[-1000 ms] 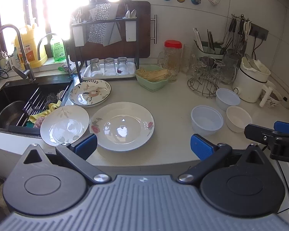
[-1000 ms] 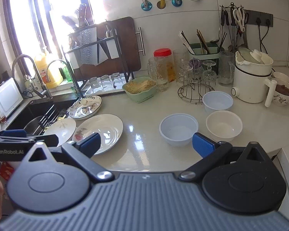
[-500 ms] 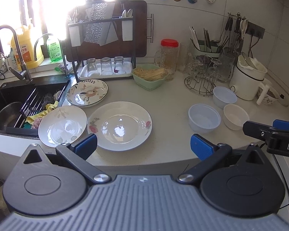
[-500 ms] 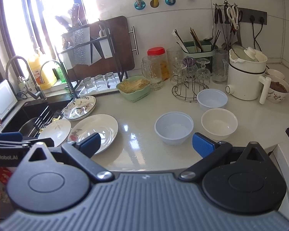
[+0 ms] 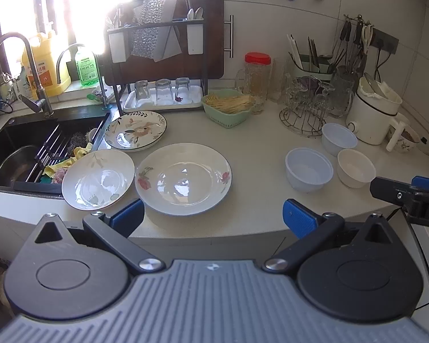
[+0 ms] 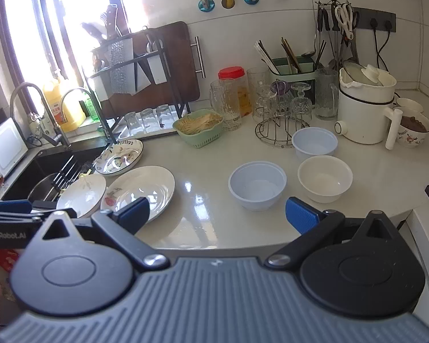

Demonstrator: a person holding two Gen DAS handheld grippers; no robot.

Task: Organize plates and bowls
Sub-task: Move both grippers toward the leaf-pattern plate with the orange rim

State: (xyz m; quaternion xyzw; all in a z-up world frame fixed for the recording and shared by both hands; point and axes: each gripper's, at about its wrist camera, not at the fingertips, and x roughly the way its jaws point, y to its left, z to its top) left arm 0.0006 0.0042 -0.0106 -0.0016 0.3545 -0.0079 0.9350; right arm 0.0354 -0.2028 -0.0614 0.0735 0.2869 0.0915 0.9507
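Observation:
Three plates lie on the white counter: a rose-patterned plate (image 5: 183, 178) (image 6: 141, 190) in the middle, a leaf-patterned plate (image 5: 98, 179) (image 6: 81, 195) overhanging the sink edge, and a dark-rimmed floral plate (image 5: 135, 130) (image 6: 119, 157) behind them. To the right stand a pale blue bowl (image 5: 309, 169) (image 6: 257, 185), a cream bowl (image 5: 356, 167) (image 6: 325, 177) and a second blue bowl (image 5: 339, 138) (image 6: 314, 143). My left gripper (image 5: 213, 218) is open, held before the counter's front edge near the rose plate. My right gripper (image 6: 217, 214) is open, just short of the nearest blue bowl. Both hold nothing.
A black sink (image 5: 28, 148) with a metal pot sits at left. A drying rack (image 5: 157, 57), upturned glasses, a green basket (image 5: 227, 108), a wire glass stand (image 5: 309, 117), a white cooker (image 5: 374, 114) and a patterned mug line the back.
Both views have shifted slightly, with the plates and bowls drifting a little leftward in frame. Both grippers stay open and empty; no dish has moved.

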